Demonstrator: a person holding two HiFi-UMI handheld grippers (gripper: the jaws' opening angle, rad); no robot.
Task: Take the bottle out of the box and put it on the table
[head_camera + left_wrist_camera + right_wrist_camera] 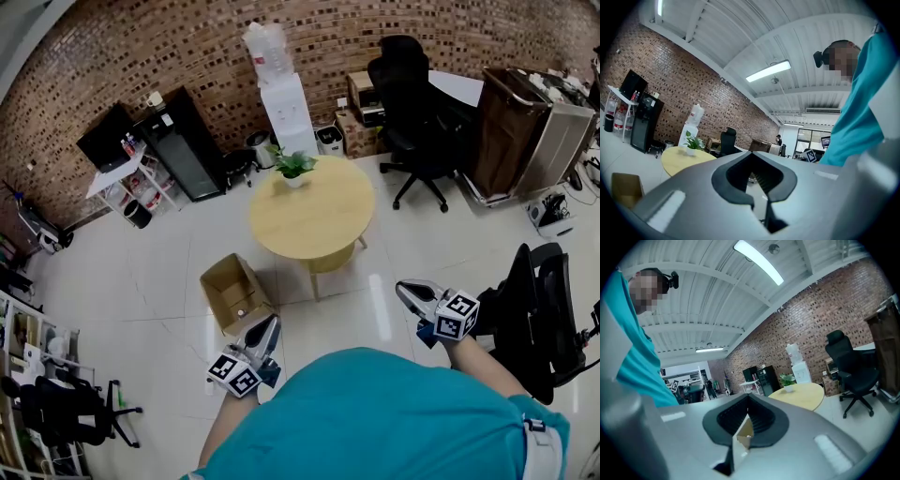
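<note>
An open cardboard box (232, 291) stands on the floor in front of me, to the left. A small pale round thing (241, 312) lies inside it, too small to identify. The round wooden table (312, 211) stands just beyond the box. My left gripper (269, 328) hovers close to the box's near right corner, shut and empty. My right gripper (405, 290) is further right over bare floor, also shut and empty. The left gripper view shows closed jaws (753, 154), the box (626, 187) and the table (686, 158). In the right gripper view the box (744, 431) shows behind the closed jaws (748, 397).
A potted plant (293, 167) sits at the table's far edge. A water dispenser (286, 103) and a black cabinet (187, 141) stand by the brick wall. A black office chair (417, 112) is behind the table, and another chair (539, 309) is close on my right.
</note>
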